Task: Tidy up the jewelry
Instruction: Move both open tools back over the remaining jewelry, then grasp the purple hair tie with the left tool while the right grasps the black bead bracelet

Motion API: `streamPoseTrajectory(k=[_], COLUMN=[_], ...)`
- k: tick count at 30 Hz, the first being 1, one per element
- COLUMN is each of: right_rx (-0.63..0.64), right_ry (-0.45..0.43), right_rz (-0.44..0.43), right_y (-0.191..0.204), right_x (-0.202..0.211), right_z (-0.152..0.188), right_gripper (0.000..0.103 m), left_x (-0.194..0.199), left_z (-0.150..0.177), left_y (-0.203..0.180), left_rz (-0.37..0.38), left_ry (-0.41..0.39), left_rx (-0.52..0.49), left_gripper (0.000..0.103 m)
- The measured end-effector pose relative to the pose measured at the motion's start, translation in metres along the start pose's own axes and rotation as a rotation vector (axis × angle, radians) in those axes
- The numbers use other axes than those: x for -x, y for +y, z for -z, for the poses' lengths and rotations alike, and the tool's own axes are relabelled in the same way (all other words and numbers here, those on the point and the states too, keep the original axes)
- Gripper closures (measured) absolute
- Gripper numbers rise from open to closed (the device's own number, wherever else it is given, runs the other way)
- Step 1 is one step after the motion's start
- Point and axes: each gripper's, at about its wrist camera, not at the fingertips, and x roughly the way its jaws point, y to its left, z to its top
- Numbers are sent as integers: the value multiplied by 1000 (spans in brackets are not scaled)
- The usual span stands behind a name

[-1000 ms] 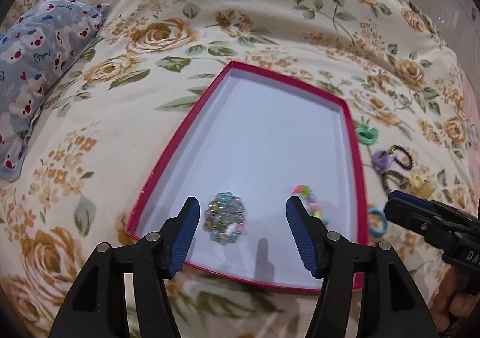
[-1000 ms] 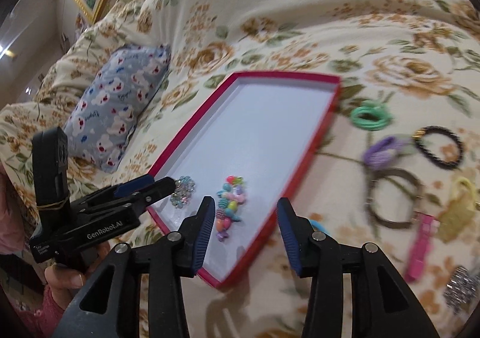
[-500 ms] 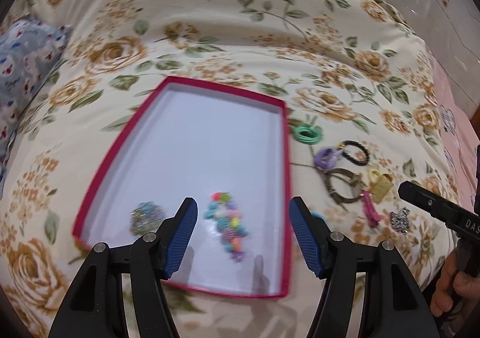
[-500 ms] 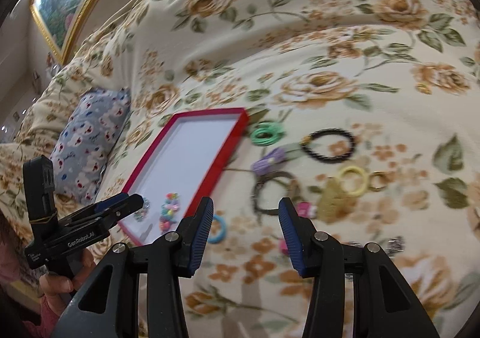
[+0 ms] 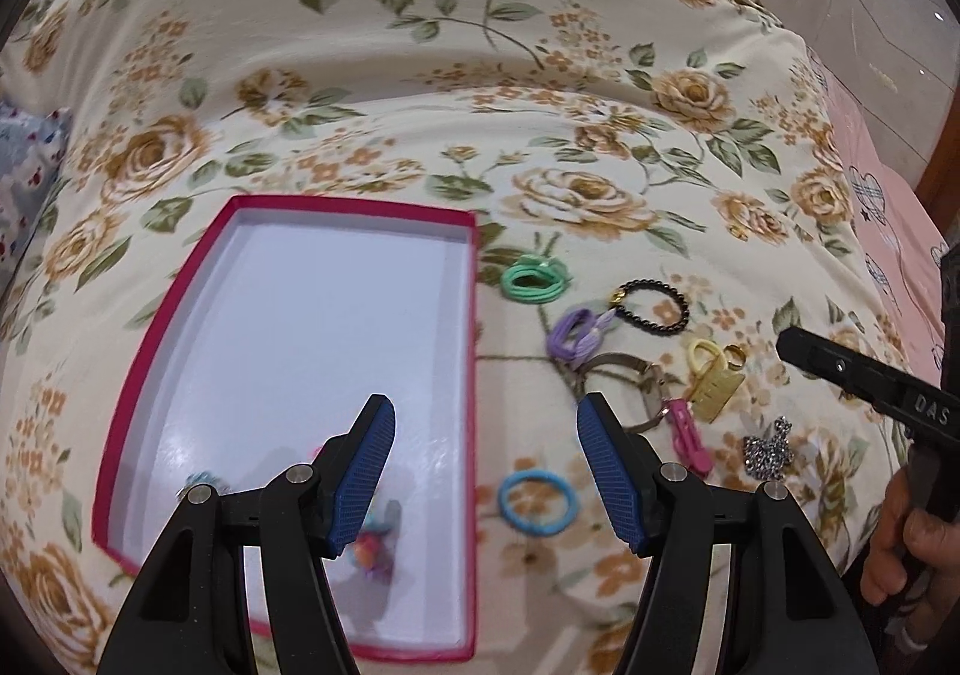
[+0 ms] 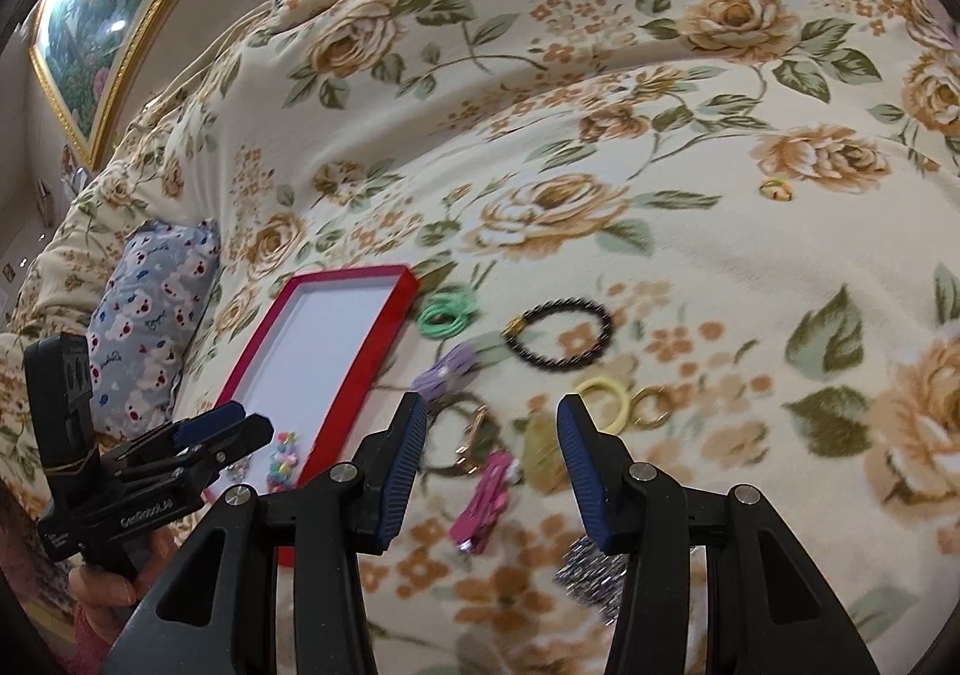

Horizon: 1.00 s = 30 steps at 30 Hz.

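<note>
A red-rimmed tray [image 5: 474,375] with a white floor is lying on the floral bedspread [image 5: 420,93]. Two pieces are sitting in it at its near end: a colourful bead bracelet [image 5: 375,546], mostly hidden behind a finger of the left gripper [image 5: 486,471], and a blurred cluster of pale beads [image 5: 201,480] toward the near left corner. The rest of the tray floor is showing bare white.

The left gripper is hanging over the tray's near right edge with its jaws apart and nothing between them. The right gripper [image 6: 492,471] is hovering over the loose pieces beside the tray, jaws likewise apart and gripping nothing.

Beside the tray's right edge the bedspread is carrying a green hair tie [image 5: 534,282], a purple hair tie [image 5: 576,333], a black bead bracelet [image 5: 654,303], a yellow ring [image 5: 705,354], a gold comb clip [image 5: 717,390], a pink clip [image 5: 687,435] and a glittering silver piece [image 5: 768,450].

Only the left wrist view is showing the blue hair tie [image 5: 537,498] near the tray's right edge. Only the right wrist view is showing a framed painting [image 6: 102,21], the bear-print pillow [image 6: 150,309] in full, a gold ring [image 6: 654,405] and a small yellow-green ring [image 6: 776,189] lying well apart from the others.
</note>
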Motion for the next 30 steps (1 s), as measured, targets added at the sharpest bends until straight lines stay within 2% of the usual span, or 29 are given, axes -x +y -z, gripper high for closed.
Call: streamPoseTrajectory(k=[7, 19, 22, 26, 27, 30], right_rx=[-11, 24, 47, 76, 82, 113], right_ry=[12, 124, 150, 190, 201, 209], right_rz=[33, 72, 89, 117, 125, 149], right_y=[-20, -38, -39, -40, -41, -40], right_x=[-13, -69, -83, -100, -105, -113], right_z=[-18, -38, -41, -42, -41, -37], right_gripper=[56, 57, 65, 77, 78, 86], left_x=[-28, -93, -112, -140, -144, -160], left_z=[-17, -44, -48, -49, -48, -48], left_y=[-17, -46, -52, -58, -59, -61], left_rz=[26, 60, 63, 53, 52, 54], left_ry=[32, 110, 137, 192, 202, 225], left_rx=[-35, -94, -105, -123, -125, -126], left_gripper=[40, 41, 43, 60, 68, 78])
